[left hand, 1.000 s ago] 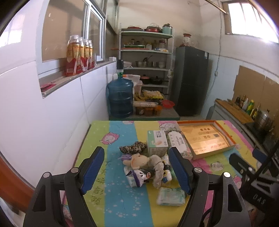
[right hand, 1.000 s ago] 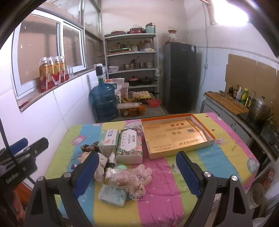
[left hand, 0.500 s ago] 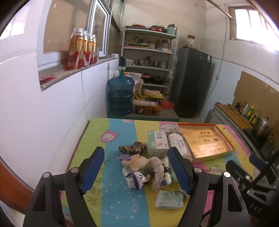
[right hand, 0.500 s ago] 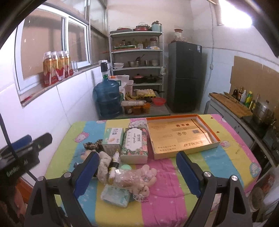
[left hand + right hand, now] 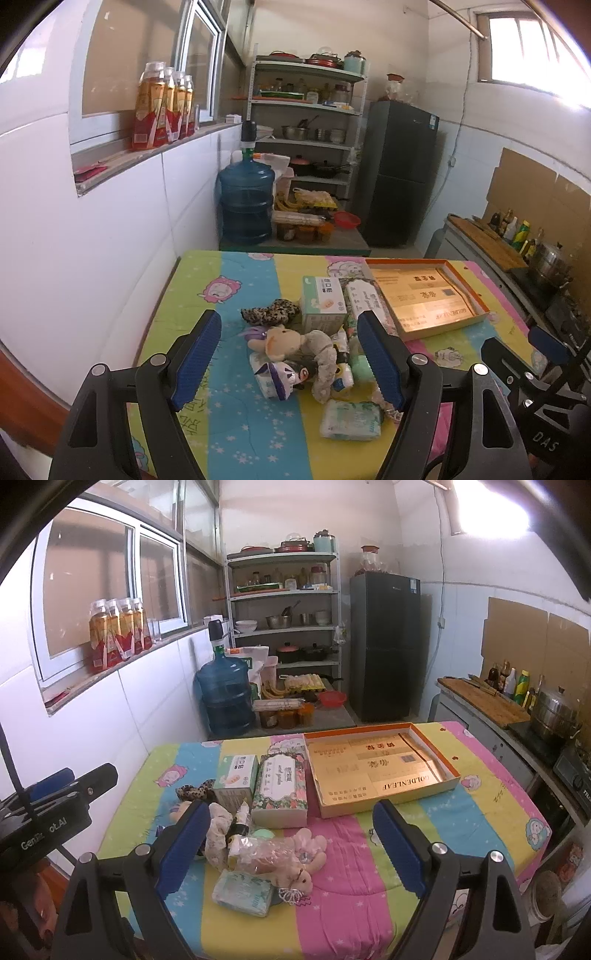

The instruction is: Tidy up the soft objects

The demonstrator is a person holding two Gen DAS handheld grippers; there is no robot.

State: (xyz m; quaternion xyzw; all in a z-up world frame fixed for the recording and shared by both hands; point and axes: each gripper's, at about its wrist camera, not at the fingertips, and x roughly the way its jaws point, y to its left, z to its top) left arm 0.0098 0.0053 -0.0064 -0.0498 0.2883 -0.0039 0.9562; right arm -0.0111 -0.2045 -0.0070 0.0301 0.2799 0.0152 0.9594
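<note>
Two sets of jaws are spread wide and hold nothing. The pile of soft toys [image 5: 295, 354] lies on the counter [image 5: 229, 280], straight ahead between my left gripper [image 5: 288, 362] jaws. My right gripper [image 5: 291, 845] hangs off to its side, farther away.

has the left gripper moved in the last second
Yes. The left gripper has backed away and tilted up a little: in its wrist view the orange tray shrank and the water jug sits lower in frame. Jaws stay open.
</note>
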